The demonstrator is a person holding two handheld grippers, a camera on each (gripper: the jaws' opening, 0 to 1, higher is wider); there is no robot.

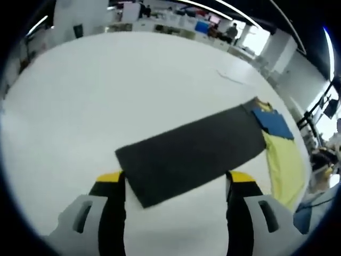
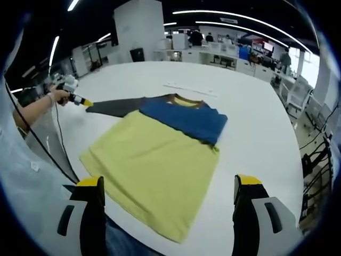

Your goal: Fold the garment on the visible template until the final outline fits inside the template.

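Broadly, a wide white table [image 2: 256, 133] takes up most of both views, with an office of desks and chairs behind it. In the right gripper view the garment [image 2: 154, 160], a T-shirt with a yellow body, a blue chest band and a dark grey sleeve [image 2: 114, 105], lies flat across the middle of the frame, its hem toward the lower centre. In the left gripper view the sleeve [image 1: 194, 152] crosses the centre, with yellow and blue cloth at the right edge. The right gripper [image 2: 168, 200] stands wide open and empty above the hem. The left gripper [image 1: 176, 184], likewise spread wide, straddles the sleeve end without clasping it; it shows again at the upper left of the right gripper view [image 2: 80, 100], held in a hand [image 2: 57, 95]. A thin pale strip [image 2: 189, 88] lies on the table beyond the collar.
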